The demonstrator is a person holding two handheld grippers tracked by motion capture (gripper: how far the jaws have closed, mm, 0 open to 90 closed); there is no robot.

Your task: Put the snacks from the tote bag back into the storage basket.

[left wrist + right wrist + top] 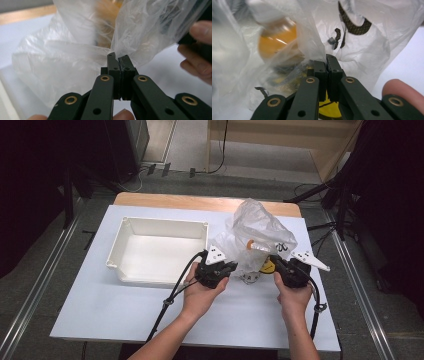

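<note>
A white bin and a crumpled clear bag on a pale surface

The white bin (159, 251), a rectangular tub, sits left of centre on the white surface (100, 305), whose far edge shows a strip of wood. Just right of it a crumpled clear plastic bag (255, 232) rises in a peak; orange and yellow items show blurred through it. Black cables (220, 155) trail on the floor beyond.
</note>
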